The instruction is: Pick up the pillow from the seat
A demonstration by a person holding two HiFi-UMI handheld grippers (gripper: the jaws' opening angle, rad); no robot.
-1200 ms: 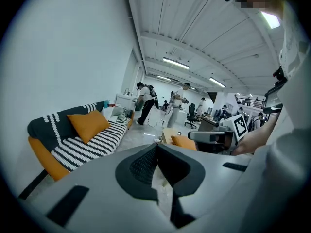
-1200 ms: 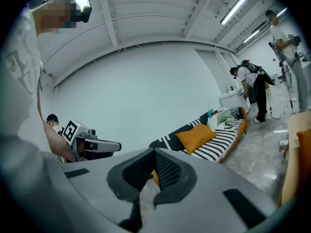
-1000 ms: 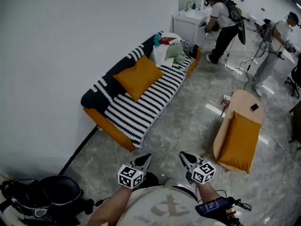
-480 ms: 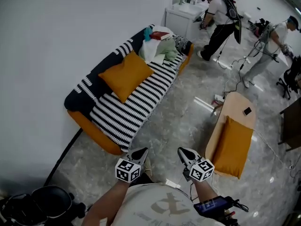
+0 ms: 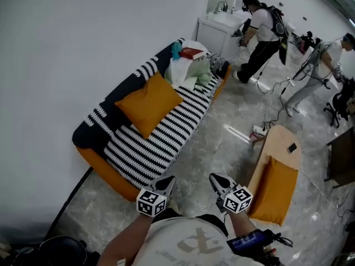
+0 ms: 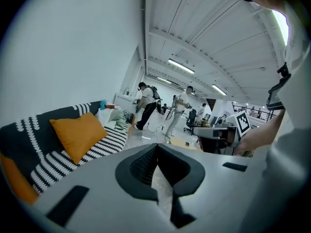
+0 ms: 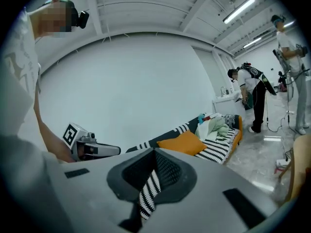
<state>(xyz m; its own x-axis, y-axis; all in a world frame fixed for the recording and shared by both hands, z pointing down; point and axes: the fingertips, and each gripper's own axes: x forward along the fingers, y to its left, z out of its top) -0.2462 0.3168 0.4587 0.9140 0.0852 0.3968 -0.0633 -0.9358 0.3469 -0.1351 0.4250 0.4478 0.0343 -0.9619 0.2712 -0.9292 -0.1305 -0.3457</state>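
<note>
An orange pillow [image 5: 148, 104] leans on the back of a black-and-white striped sofa [image 5: 161, 140] along the white wall. It also shows in the left gripper view as the pillow [image 6: 77, 132] and in the right gripper view as the pillow [image 7: 187, 142]. A second orange pillow [image 5: 275, 190] lies on a light wooden seat [image 5: 280, 143] at the right. My left gripper [image 5: 166, 180] and right gripper [image 5: 215, 179] are held side by side close to my body, both shut and empty, well short of either pillow. Their shut jaws also show in the gripper views, left [image 6: 156, 152] and right [image 7: 154, 157].
A pile of clothes [image 5: 191, 65] fills the sofa's far end, next to a white cabinet [image 5: 219, 29]. Two people [image 5: 260, 32] [image 5: 319, 65] stand at the back with cables on the floor. A phone [image 5: 291, 147] lies on the wooden seat. A black object [image 5: 55, 254] sits at the bottom left.
The view has shifted: the sofa now lies nearer and more to the left, and the black object has slid down to the bottom edge. Both grippers stay shut in the same pose.
</note>
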